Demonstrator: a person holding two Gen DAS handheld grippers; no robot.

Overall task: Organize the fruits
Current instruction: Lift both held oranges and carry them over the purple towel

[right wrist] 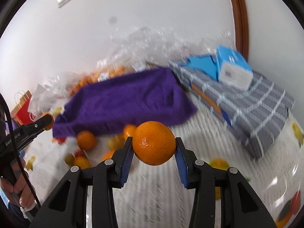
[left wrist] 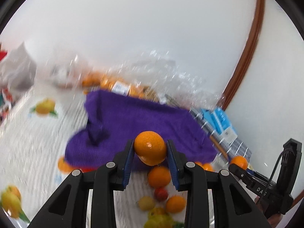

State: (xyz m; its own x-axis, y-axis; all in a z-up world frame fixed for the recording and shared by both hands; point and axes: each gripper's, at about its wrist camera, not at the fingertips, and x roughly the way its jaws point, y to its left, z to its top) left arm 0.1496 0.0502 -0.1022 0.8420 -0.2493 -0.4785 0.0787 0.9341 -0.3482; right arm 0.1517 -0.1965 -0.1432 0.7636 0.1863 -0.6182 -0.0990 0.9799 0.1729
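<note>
Both tongs carry fruit: the left tongs [left wrist: 150, 153] are clamped on an orange [left wrist: 150, 147], squeezed across its middle between the blue pads [left wrist: 127, 163], and the right tongs [right wrist: 153, 148] pinch a second orange [right wrist: 153, 142] the same way. Gripping at the widest part probably keeps the round fruit from rolling out. Each fruit is lifted clear of the worktop [right wrist: 152, 193], which wears a white cloth printed with fruit. Ahead lies a purple cloth-lined tray [right wrist: 123, 102], likely the collecting place, though I cannot see fruit inside it. Loose oranges [left wrist: 159, 176] lie just before its near edge. Behind it a clear plastic bag [right wrist: 106, 76] holds more, blurred.
</note>
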